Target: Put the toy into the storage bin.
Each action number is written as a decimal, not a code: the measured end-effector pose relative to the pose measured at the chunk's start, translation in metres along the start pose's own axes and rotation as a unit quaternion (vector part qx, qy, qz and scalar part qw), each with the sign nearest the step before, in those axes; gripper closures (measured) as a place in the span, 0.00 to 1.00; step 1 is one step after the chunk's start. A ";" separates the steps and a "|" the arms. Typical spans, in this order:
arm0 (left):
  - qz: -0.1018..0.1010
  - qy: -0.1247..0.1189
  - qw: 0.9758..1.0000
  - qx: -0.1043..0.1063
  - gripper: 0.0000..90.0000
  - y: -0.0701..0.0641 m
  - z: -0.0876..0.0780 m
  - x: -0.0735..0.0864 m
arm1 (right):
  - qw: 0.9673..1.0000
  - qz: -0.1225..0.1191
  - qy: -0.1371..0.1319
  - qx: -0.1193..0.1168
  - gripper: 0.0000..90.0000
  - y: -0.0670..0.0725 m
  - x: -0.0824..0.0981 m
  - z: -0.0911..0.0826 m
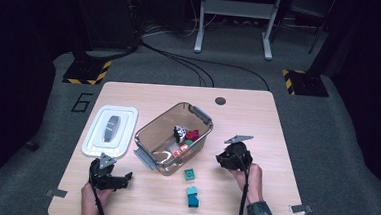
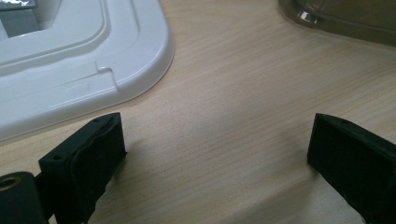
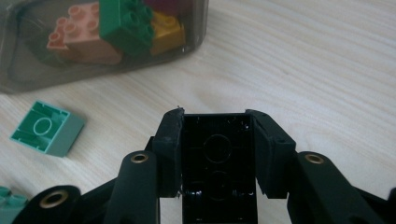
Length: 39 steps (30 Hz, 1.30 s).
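Black brick [image 3: 218,163] sits clamped between the jaws of the right gripper [image 3: 218,116], underside facing the camera, held above the bare wood to the right of the clear bin [image 1: 198,119].

Taking the bin as the landmark and going left to right: the white lid [image 1: 109,131] lies flat just left of the bin, apart from it. Below the lid, left of the bin's near corner, the left gripper [image 1: 119,179] rests low over the table [image 1: 258,116] with its jaws spread wide and nothing between them. Inside the bin lie several bricks, among them a pink one [image 3: 81,39], a dark green one [image 3: 127,21] and a yellow one [image 3: 166,30]. Just in front of the bin's near wall lies a green brick [image 1: 190,174], hollow side up, and a teal brick [image 1: 192,197] lies nearer the table's front edge. Right of the bin is the right gripper [image 1: 225,159], in the person's right hand [image 1: 252,179].
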<state>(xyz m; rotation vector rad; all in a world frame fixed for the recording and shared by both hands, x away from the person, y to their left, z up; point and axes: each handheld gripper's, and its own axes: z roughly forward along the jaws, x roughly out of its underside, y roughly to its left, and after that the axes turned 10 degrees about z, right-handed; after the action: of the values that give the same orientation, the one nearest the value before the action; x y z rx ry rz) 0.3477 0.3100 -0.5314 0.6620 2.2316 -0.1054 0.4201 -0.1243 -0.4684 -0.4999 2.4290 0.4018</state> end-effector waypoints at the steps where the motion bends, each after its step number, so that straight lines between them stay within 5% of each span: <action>1: 0.000 0.000 1.000 0.000 0.04 0.000 0.000 0.000 | 1.000 -0.001 -0.003 0.002 0.65 0.000 -0.002 0.000; 39: 0.000 0.000 1.000 0.000 0.05 0.000 0.000 0.000 | 0.998 0.000 -0.056 0.020 0.65 -0.011 -0.068 -0.023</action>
<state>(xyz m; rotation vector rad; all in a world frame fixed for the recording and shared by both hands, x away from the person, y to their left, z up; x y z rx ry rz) 0.3478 0.3100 -0.5315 0.6617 2.2318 -0.1065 0.4632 -0.1265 -0.4099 -0.4491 2.3235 0.3712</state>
